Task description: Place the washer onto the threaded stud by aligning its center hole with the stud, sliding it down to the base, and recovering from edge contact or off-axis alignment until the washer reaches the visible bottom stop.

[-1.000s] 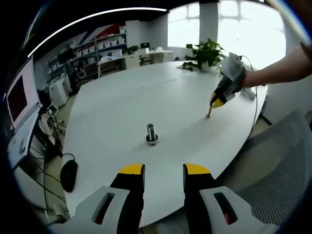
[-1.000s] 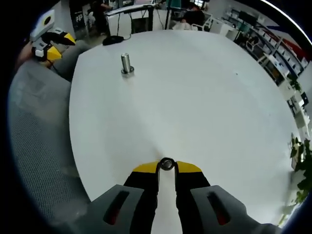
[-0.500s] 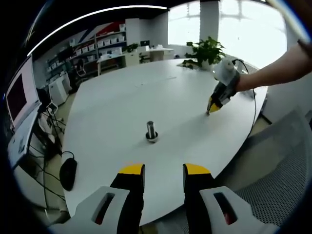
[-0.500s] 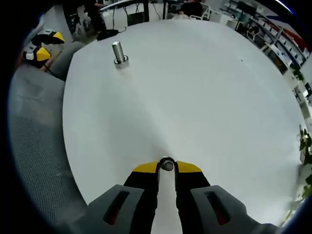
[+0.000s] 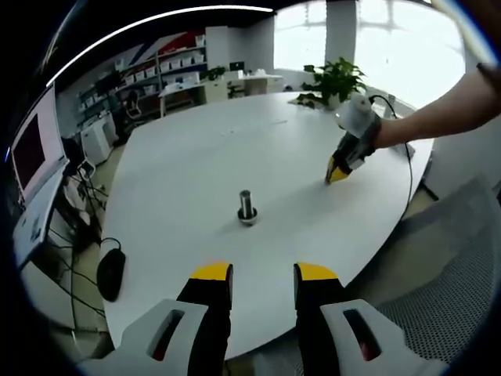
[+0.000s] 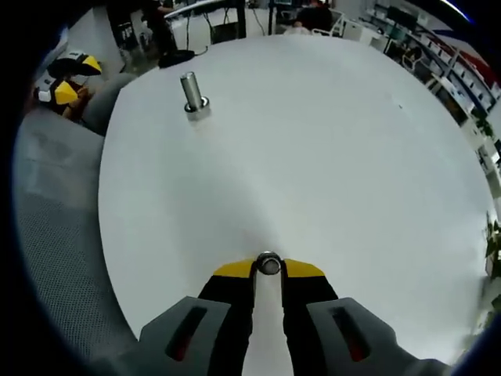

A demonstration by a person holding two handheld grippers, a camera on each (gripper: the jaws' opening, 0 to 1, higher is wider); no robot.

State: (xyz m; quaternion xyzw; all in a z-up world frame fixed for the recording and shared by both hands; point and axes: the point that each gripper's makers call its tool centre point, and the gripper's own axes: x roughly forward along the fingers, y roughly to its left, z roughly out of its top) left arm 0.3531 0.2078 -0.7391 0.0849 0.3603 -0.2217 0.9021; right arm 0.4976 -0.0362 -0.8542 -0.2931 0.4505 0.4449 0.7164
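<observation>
A broad white round table (image 6: pixel 329 141) carries the work, set in an office of shelving, desks and bright windows. In the right gripper view the right gripper (image 6: pixel 268 266) has its yellow-tipped jaws drawn nearly together on the washer (image 6: pixel 268 263) — a small metal ring pinched at the very tips, above the bare tabletop. Ahead of these jaws and off to their left, well apart, the threaded stud (image 6: pixel 192 92) stands upright on its round base near the table's curved edge; the white surface between is open. Beyond that edge a grey mesh chair (image 6: pixel 55 235) lies to the left.

In the left gripper view the left gripper (image 5: pixel 261 274) hangs with its jaws parted and holding nothing, just short of the near table edge. The stud (image 5: pixel 246 207) stands straight ahead of it — bare tabletop all round. Farther ahead and to the right, the right gripper (image 5: pixel 337 172) points down at the table, held on a person's forearm (image 5: pixel 438 117). A potted plant (image 5: pixel 335 80) sits at the far edge; a monitor (image 5: pixel 27 153) stands far left.
</observation>
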